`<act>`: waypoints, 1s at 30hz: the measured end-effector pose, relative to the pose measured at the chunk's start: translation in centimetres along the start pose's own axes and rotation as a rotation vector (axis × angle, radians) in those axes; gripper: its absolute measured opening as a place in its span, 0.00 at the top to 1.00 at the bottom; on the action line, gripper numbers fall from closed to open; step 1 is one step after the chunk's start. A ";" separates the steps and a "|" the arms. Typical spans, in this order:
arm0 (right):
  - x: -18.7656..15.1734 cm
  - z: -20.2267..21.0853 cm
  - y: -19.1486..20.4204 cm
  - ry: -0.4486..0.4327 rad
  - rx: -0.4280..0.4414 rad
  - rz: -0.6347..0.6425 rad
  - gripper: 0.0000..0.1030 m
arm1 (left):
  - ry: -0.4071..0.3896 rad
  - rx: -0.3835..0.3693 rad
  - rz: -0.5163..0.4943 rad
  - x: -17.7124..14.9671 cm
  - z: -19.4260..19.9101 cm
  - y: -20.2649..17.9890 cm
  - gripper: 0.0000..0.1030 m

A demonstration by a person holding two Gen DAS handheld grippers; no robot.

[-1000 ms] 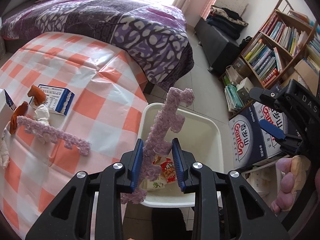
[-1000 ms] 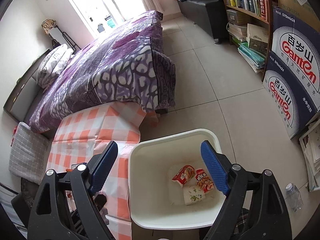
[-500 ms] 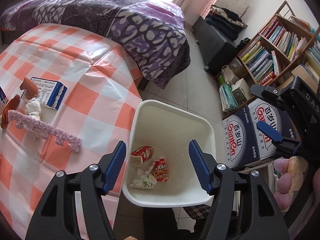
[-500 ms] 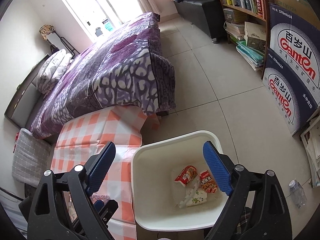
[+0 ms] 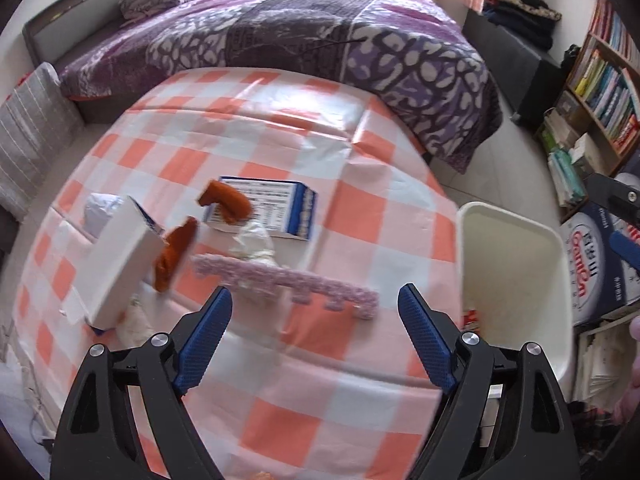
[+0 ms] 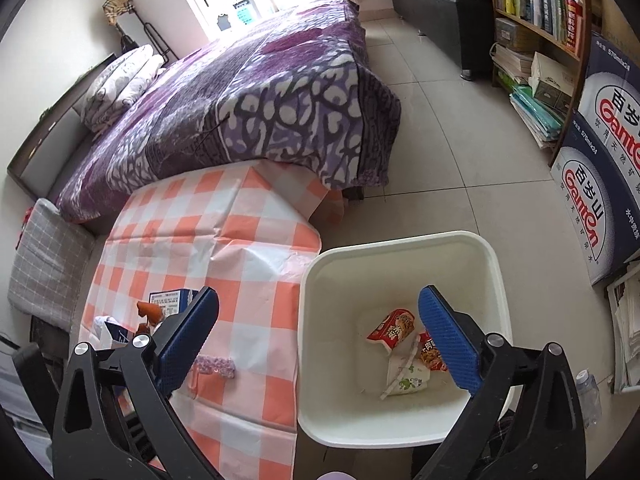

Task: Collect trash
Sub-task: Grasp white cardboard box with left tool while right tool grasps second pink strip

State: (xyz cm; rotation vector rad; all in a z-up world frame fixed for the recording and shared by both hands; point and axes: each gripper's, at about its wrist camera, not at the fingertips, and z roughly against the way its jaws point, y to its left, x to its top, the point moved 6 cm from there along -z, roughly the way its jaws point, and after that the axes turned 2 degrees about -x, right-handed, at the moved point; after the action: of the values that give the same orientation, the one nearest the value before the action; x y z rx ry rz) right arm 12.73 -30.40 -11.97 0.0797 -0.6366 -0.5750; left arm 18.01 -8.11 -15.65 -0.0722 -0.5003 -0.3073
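My left gripper hangs over the orange-checked table, jaws opening wide with nothing between them. Just beyond its fingertips lies a purple foam strip. Behind the strip are a crumpled tissue, two orange peels, a blue-and-white box and a white carton. My right gripper is above the near rim of the white bin, its jaws also opening and empty. Red snack wrappers and a white wrapper lie in the bin.
The bin stands on the floor against the table's right edge. A purple bed is behind the table. A bookshelf and stacked water cartons line the right side. A grey cushion lies left of the table.
The left gripper let go of a purple foam strip over the bin, opened wide and swung left over the table. The right gripper's jaws widened slightly.
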 end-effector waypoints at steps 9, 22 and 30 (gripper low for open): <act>-2.2 -2.5 5.1 0.075 -0.006 0.123 0.07 | 0.043 0.457 -0.203 0.5 -2.4 9.9 0.16; -7.7 -8.5 15.0 0.249 0.070 0.466 0.07 | 0.101 0.299 -0.085 -0.7 -5.1 16.4 0.49; -10.0 -11.0 17.6 0.287 0.085 0.709 0.07 | 0.031 0.041 0.211 -0.1 -1.2 20.4 0.59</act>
State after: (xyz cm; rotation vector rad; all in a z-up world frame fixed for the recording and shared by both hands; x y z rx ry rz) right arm 21.11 -11.39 -21.99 0.0117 -0.3698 0.1490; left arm 24.79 11.18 -16.61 -0.0797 -0.4636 -0.0920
